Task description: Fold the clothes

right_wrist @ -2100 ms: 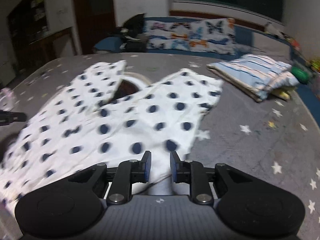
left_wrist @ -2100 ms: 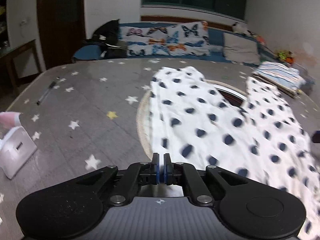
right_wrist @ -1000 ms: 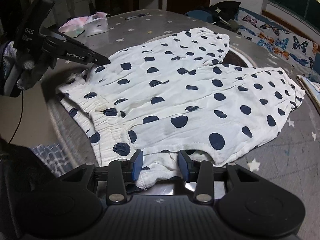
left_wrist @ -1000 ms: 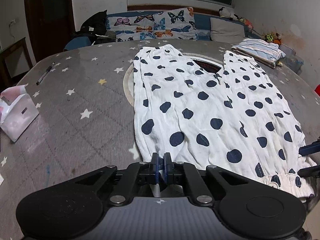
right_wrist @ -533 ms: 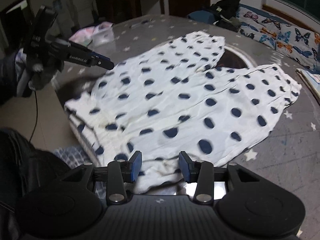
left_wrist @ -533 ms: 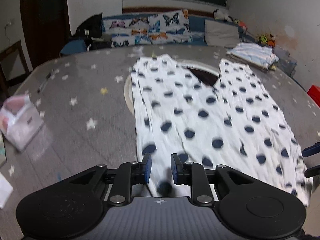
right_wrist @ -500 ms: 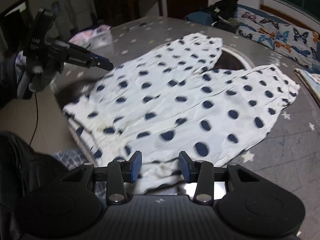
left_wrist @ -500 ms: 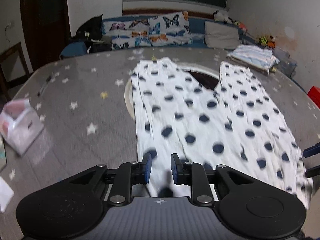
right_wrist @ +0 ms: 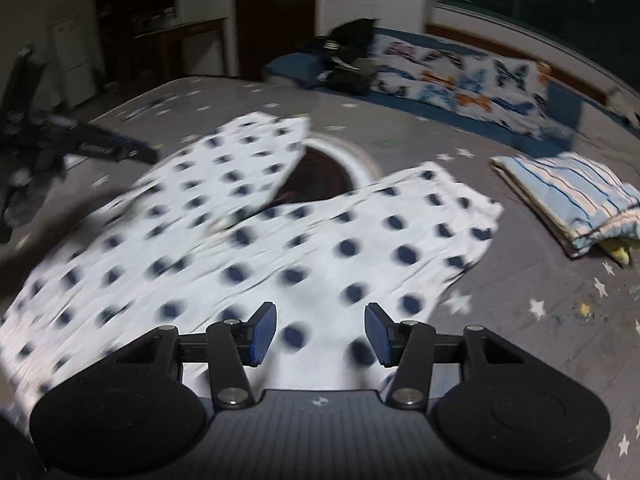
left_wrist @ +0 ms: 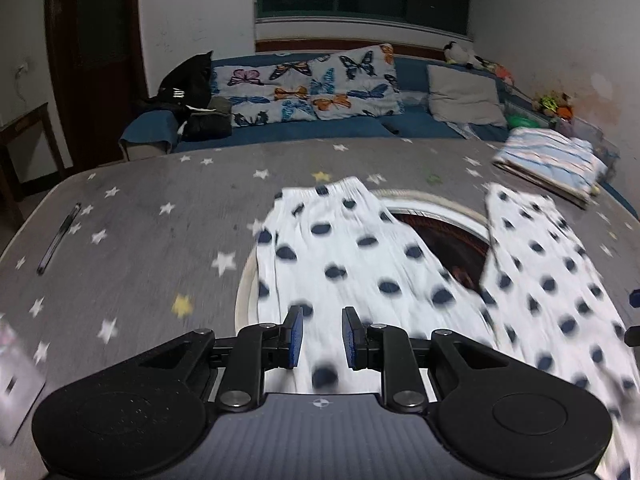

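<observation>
White trousers with dark blue dots (left_wrist: 360, 264) lie spread flat on the grey star-print table, both legs pointing away. They also show in the right wrist view (right_wrist: 256, 240). My left gripper (left_wrist: 319, 338) is open and empty, hovering over the left leg. My right gripper (right_wrist: 319, 334) is open wide and empty, hovering over the right leg. The left gripper (right_wrist: 100, 148) shows at the left of the right wrist view, above the trousers' left edge.
A folded blue-striped cloth (left_wrist: 552, 164) lies at the table's far right, also in the right wrist view (right_wrist: 576, 196). A round inset (left_wrist: 440, 232) shows between the legs. A pen (left_wrist: 58, 240) lies far left. A sofa with butterfly pillows (left_wrist: 312, 88) stands behind.
The left gripper let go of the waistband and opened. Both grippers have moved forward over the trouser legs; the right gripper swung right. The trousers stay flat.
</observation>
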